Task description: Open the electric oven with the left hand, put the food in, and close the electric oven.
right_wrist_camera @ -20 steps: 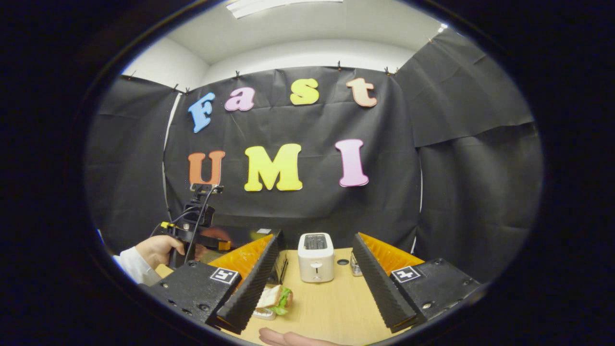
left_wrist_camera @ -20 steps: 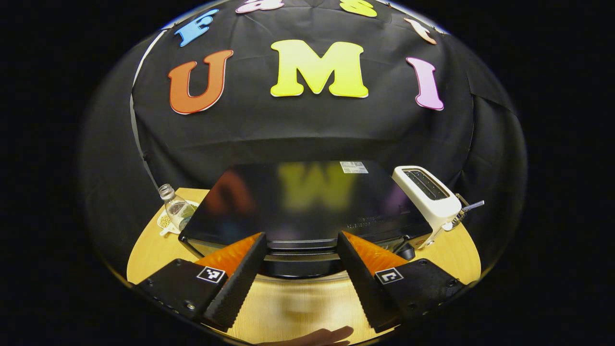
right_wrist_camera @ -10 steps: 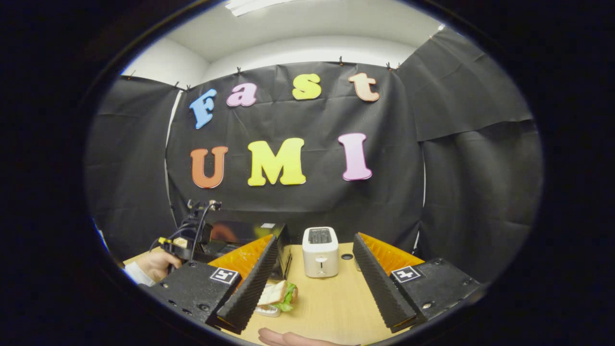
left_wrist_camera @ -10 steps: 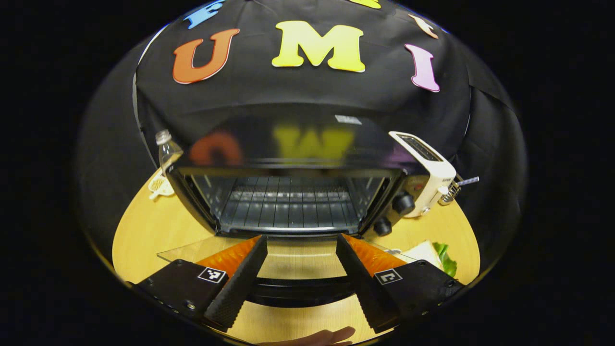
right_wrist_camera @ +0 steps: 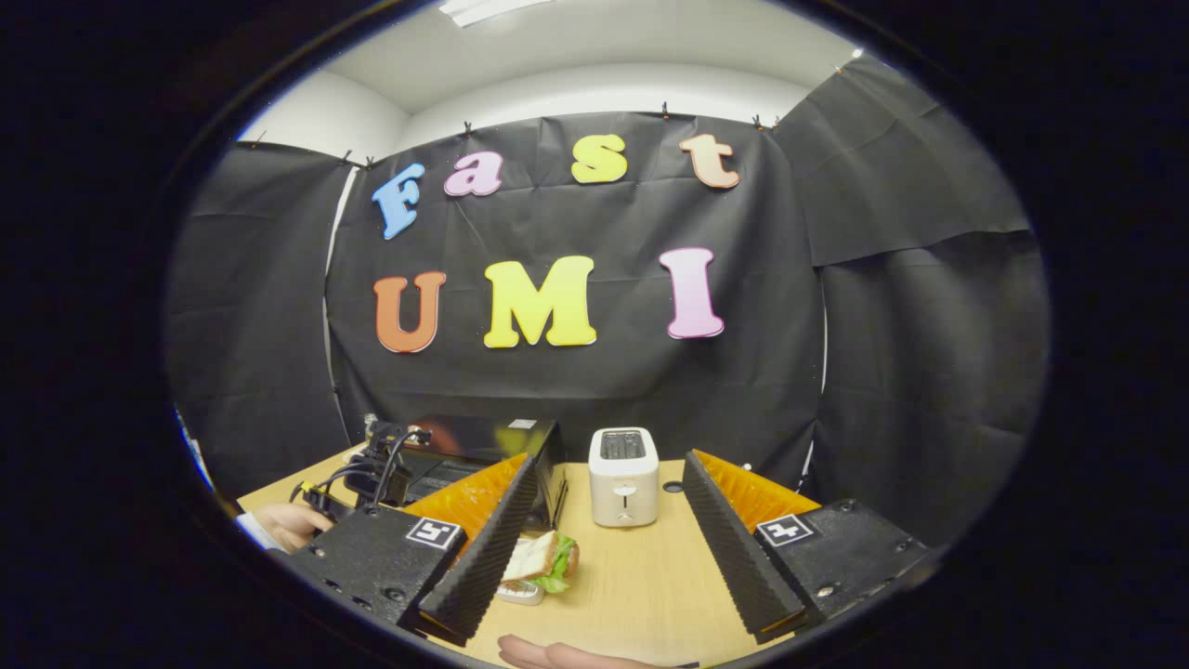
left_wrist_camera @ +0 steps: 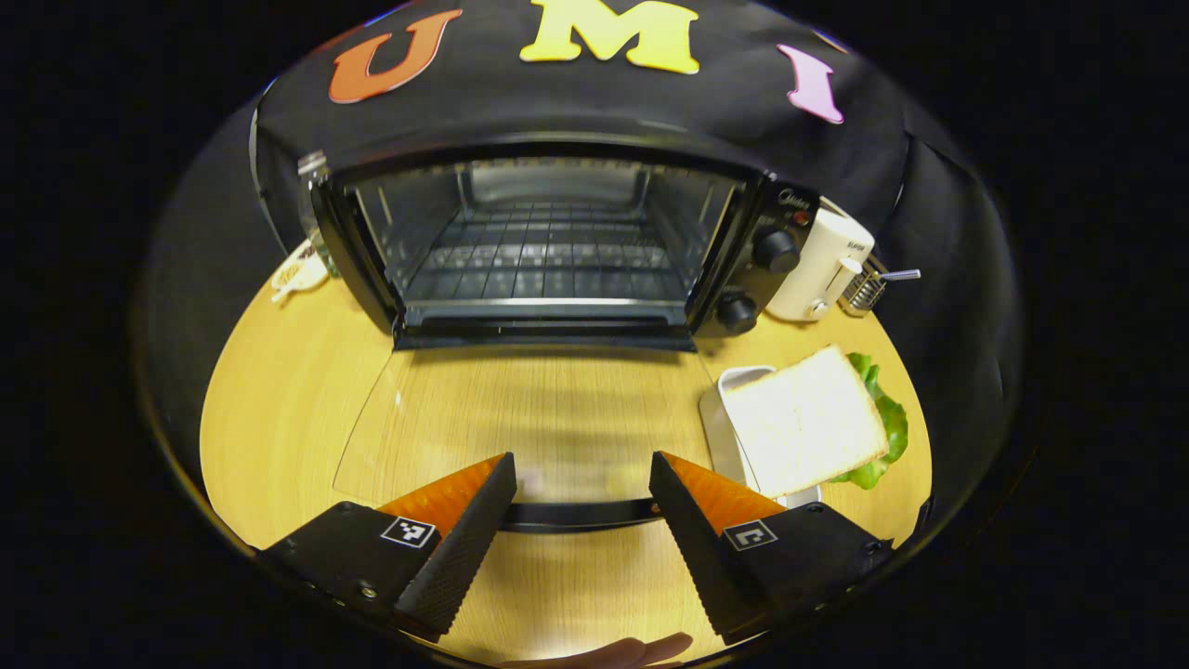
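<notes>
One oven (left_wrist_camera: 548,242) — one toaster (right_wrist_camera: 623,463) — one sandwich (left_wrist_camera: 803,420)

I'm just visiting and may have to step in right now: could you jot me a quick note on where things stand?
Left gripper: open, its fingers either side of the handle of the black electric oven's glass door.
Right gripper: open, empty, above the wooden table.
Sandwich with lettuce lies on a small white dish right of the door.
Done: door lies fully open, wire rack bare.
Left: put the sandwich in, close the door.
</notes>
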